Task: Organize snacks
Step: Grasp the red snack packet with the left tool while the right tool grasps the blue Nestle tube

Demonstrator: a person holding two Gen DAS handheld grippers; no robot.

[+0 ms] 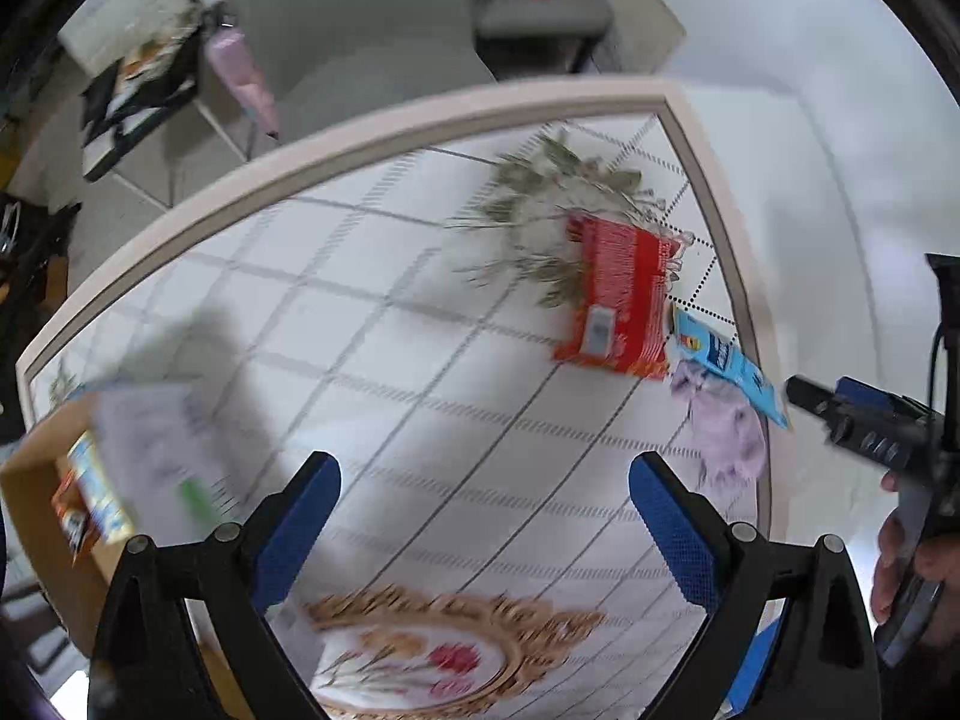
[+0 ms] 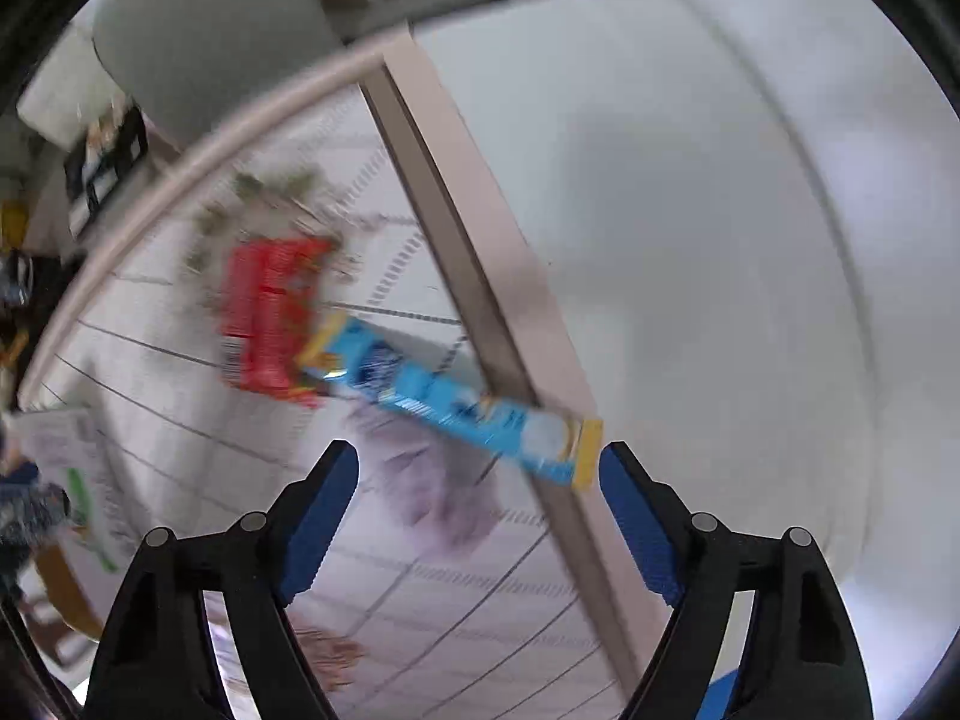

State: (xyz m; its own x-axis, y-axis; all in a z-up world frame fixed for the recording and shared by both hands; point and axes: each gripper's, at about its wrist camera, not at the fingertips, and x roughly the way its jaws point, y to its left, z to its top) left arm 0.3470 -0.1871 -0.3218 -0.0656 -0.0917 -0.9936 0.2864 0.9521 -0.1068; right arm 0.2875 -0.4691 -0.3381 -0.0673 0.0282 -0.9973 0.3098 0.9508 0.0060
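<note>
The blue snack packet (image 2: 456, 402) lies at the bench (image 2: 528, 312) edge, its long axis slanting away toward the red packet (image 2: 270, 318), its yellow end nearest the right claw (image 2: 480, 516) (spread, empty). The left claw (image 1: 486, 516), also spread, hangs farther back; the right hand is nearer.

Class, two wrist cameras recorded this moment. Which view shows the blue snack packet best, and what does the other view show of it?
The right wrist view: the blue snack packet lies whole, though blurred, jutting over the table edge beside the red packet. The left wrist view shows it small at the right edge, its far end meeting the right gripper.
</note>
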